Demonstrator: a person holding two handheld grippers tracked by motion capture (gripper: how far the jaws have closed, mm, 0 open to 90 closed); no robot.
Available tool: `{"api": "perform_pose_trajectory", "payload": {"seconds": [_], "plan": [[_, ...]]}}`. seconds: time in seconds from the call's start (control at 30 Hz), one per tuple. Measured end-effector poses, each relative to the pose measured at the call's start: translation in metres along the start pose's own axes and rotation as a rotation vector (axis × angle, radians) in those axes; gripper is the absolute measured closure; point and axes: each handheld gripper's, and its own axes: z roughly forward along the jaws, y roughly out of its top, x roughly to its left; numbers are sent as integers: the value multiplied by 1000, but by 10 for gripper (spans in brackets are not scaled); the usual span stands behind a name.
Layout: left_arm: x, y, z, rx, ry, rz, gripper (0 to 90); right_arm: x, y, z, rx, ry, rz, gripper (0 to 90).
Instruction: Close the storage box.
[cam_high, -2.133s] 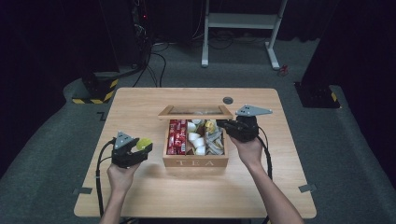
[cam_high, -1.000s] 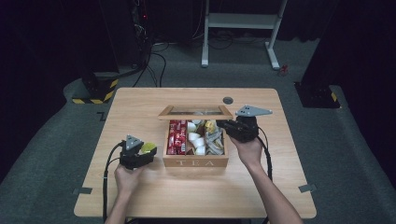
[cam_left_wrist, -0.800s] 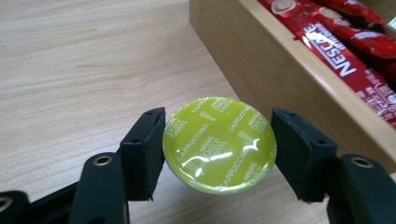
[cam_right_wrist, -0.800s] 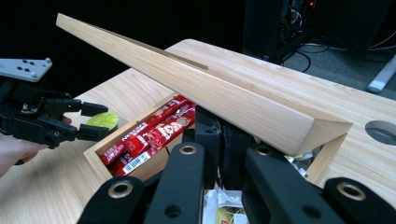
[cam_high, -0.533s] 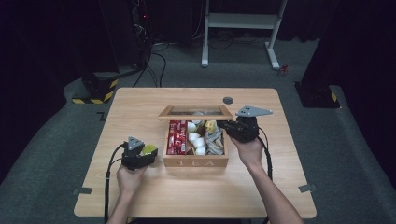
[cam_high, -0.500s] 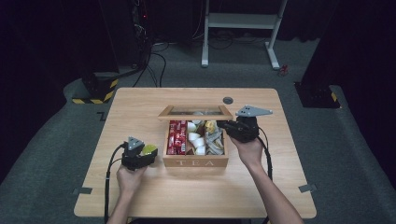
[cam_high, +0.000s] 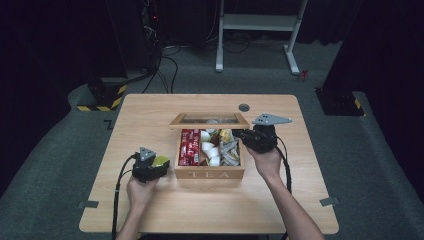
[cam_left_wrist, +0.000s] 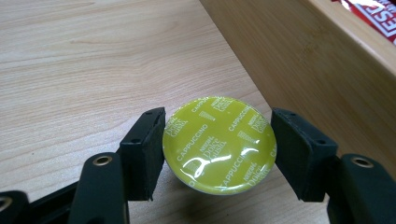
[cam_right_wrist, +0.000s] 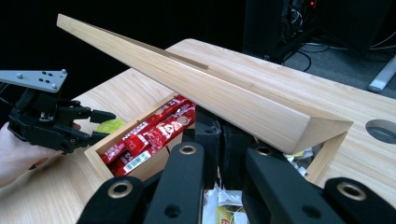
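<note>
An open wooden tea box (cam_high: 209, 174) stands mid-table, its glass-paned lid (cam_high: 210, 120) raised at the back. My left gripper (cam_high: 157, 165) is just left of the box, shut on a yellow-green coffee capsule (cam_high: 161, 160). In the left gripper view both pads (cam_left_wrist: 144, 149) press the capsule (cam_left_wrist: 218, 144) a little above the table, beside the box wall (cam_left_wrist: 299, 60). My right gripper (cam_high: 240, 134) is at the box's right rear corner. Its jaws (cam_right_wrist: 219, 128) are shut on the rim of the tilted lid (cam_right_wrist: 205, 88), which hides their tips. The left gripper (cam_right_wrist: 95, 123) also appears there.
The box holds red sachets (cam_high: 189, 146), white capsules (cam_high: 210, 150) and paper packets (cam_high: 230, 150). A round cable hole (cam_high: 244, 107) lies behind the box. Bare tabletop (cam_high: 210, 205) runs in front of it. A white desk frame (cam_high: 260, 30) stands on the floor beyond.
My left gripper has carried the capsule to the right, up to the box's left wall. The right gripper and the lid have stayed put.
</note>
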Motion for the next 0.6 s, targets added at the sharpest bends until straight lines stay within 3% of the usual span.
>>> {"api": "perform_pose_trajectory", "payload": {"seconds": [0.3,0.6], "plan": [[0,-1,0,0,-2,5,373,0,1,0,1,2,-3,874],[2,1,-7,-23,-36,-10,266,-1,1,0,2,4,-4,871]]}}
